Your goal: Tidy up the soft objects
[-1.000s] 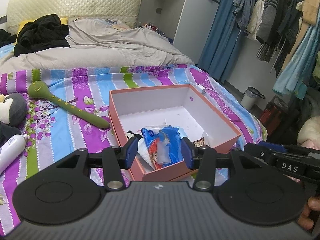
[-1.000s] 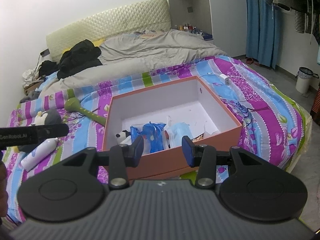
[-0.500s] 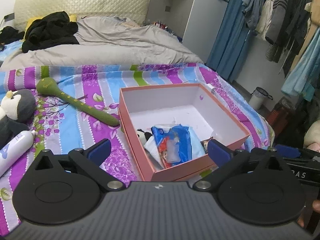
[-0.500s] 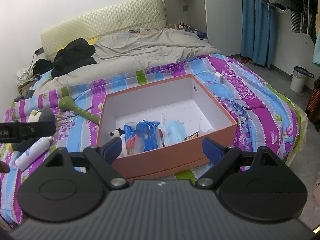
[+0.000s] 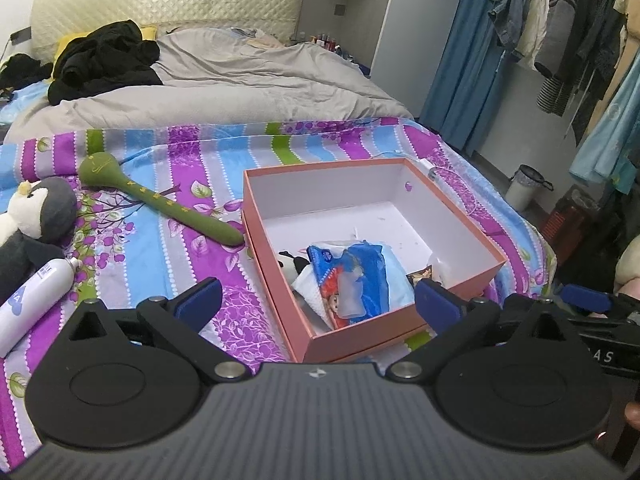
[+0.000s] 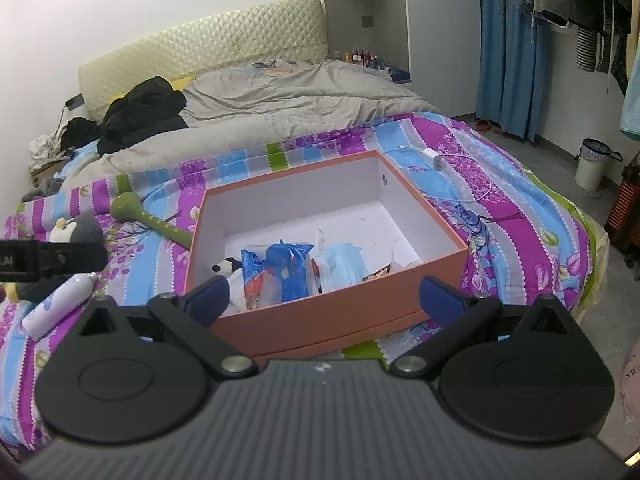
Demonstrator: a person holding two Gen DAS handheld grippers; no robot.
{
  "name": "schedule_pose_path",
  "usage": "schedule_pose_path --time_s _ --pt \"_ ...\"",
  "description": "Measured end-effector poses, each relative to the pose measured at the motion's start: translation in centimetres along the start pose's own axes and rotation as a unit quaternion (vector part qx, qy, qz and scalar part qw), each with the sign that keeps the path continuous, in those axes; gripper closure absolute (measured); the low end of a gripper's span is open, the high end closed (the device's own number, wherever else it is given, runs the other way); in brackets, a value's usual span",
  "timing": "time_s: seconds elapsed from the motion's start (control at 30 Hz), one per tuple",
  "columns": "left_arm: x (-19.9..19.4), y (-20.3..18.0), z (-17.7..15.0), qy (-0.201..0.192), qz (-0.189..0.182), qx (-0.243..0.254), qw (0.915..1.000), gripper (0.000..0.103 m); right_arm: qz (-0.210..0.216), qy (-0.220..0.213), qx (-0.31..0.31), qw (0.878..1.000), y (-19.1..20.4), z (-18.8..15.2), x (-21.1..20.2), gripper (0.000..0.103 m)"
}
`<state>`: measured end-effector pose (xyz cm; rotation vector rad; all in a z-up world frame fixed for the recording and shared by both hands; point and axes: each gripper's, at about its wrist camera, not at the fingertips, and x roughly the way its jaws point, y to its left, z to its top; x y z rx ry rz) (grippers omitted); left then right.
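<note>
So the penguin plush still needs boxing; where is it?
In the left wrist view, the penguin plush lies at the far left on the striped bedspread, between the green massage stick and white bottle.

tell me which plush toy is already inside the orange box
The small black-and-white panda plush, tucked in the orange cardboard box beside the blue packets. The grey-and-white penguin plush lies outside on the striped bedspread.

The letters "AS" are seen in white on the black bar-shaped gripper body [image 5: 608,350] at the right edge of the left wrist view; "AI" is read on the black bar-shaped gripper body [image 6: 24,261] at the left edge of the right wrist view.
</note>
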<state>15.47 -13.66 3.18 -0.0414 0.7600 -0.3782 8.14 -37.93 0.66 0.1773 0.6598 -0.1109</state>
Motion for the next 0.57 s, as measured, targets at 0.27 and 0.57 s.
schedule_pose_path --time_s 0.27,0.57 --pt "0.04 0.16 -0.17 0.001 0.000 -0.001 1.0000 0.000 -0.001 0.003 0.002 1.000 0.18 -0.15 0.04 0.000" --pt "0.12 0.39 -0.39 0.003 0.002 -0.005 1.0000 0.000 0.001 0.006 -0.003 1.000 0.44 -0.12 0.11 0.000"
